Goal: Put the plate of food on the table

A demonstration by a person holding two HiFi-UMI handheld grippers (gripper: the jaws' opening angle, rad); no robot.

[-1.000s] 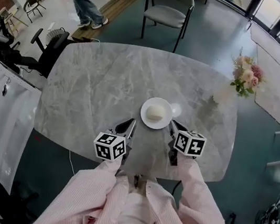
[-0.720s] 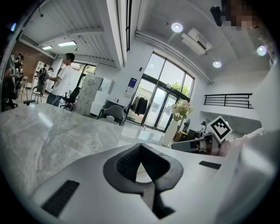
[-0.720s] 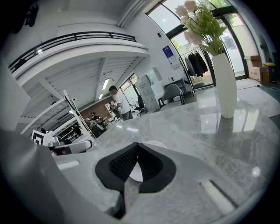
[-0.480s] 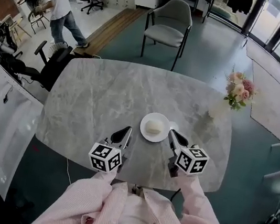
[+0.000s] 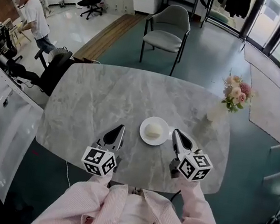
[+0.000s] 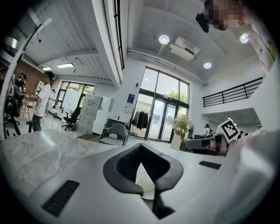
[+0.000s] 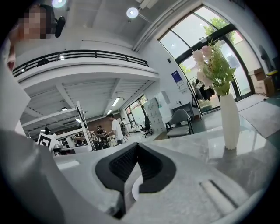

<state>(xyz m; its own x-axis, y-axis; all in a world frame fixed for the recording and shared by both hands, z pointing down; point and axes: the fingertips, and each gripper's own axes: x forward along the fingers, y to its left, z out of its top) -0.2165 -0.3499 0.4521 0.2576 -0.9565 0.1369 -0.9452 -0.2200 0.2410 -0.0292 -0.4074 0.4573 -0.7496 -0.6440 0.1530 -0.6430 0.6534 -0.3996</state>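
Note:
A white plate (image 5: 153,131) with a pale round bun rests on the grey marble table (image 5: 99,102), slightly right of centre. My left gripper (image 5: 118,130) lies near the front edge, a short way left of the plate and apart from it. My right gripper (image 5: 177,136) sits just right of the plate, also clear of it. Both are shut, with jaws meeting in a point and holding nothing. The left gripper view shows my left gripper (image 6: 141,148) with its dark pads closed. In the right gripper view my right gripper (image 7: 137,147) looks the same.
A vase of pink flowers (image 5: 236,92) stands at the table's right side, and the vase (image 7: 229,122) is close in the right gripper view. A grey chair (image 5: 167,31) stands behind the table, an office chair (image 5: 57,66) at its left. A person (image 5: 33,15) stands far left.
Both grippers have drawn back from the plate toward the table's front edge and spread slightly apart. The plate stays put on the table.

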